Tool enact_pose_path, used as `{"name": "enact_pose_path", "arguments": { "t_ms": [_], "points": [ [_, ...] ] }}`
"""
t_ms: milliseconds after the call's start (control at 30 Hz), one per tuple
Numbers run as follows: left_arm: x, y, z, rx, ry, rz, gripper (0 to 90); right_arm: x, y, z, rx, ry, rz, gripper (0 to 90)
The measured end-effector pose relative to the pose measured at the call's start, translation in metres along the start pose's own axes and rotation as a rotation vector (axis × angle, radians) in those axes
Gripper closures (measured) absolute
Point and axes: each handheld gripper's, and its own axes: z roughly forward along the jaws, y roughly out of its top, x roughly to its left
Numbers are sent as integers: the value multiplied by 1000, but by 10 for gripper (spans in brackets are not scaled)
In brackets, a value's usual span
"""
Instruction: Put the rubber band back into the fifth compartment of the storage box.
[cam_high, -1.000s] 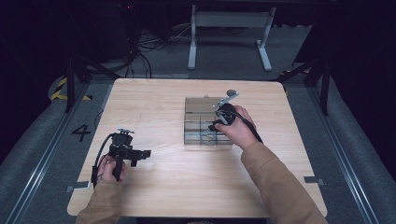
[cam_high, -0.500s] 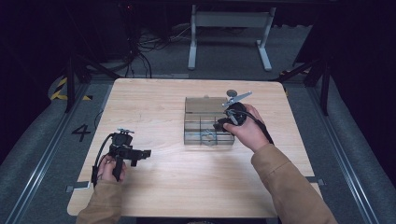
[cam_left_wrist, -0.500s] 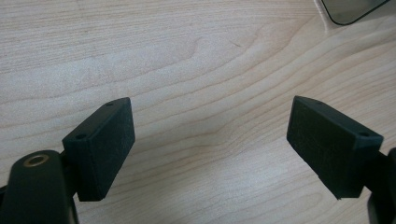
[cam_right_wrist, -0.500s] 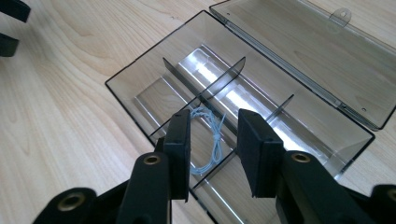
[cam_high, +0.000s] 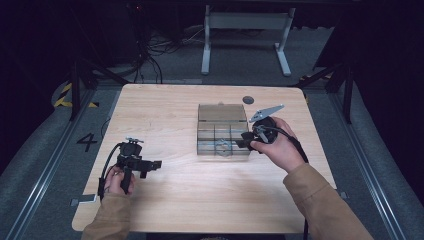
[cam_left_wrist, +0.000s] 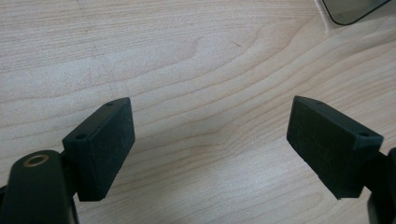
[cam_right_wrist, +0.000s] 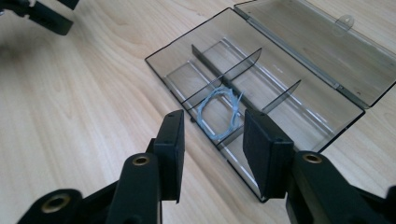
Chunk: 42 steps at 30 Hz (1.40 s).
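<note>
The right hand-held gripper (cam_right_wrist: 212, 140) is hovering just off the clear box (cam_right_wrist: 261, 88), its jaws having just been opening with nothing between them. A pale blue wire loop (cam_right_wrist: 219, 112) is lying in a near compartment, partly blocked by the jaws. The left hand-held gripper (cam_left_wrist: 210, 144) is gaping empty over the desk (cam_left_wrist: 187, 56), the box corner cut off.

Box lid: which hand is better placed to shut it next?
Right, probably. The right tongs hang open at the box, just past the loop lying in a compartment, with the open lid beyond. The left tongs sit open over bare table, well off to the side.
</note>
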Motion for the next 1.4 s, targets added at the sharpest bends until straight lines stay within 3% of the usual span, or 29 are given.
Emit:
{"name": "enact_pose_path", "arguments": {
  "t_ms": [233, 467, 767, 1400],
  "points": [
    [0, 0, 0, 2, 1, 2, 158, 12, -15, -12, -2, 35, -4, 581],
    [0, 0, 0, 4, -1, 0, 158, 24, -25, -15, 23, 41, -16, 561],
    [1, 0, -1, -1, -4, 2, 159, 40, -42, -17, -1, 44, -41, 529],
    [-1, 2, -1, -3, -8, 5, 159, 48, -61, -2, -10, 81, -93, 507]
  ]
}}
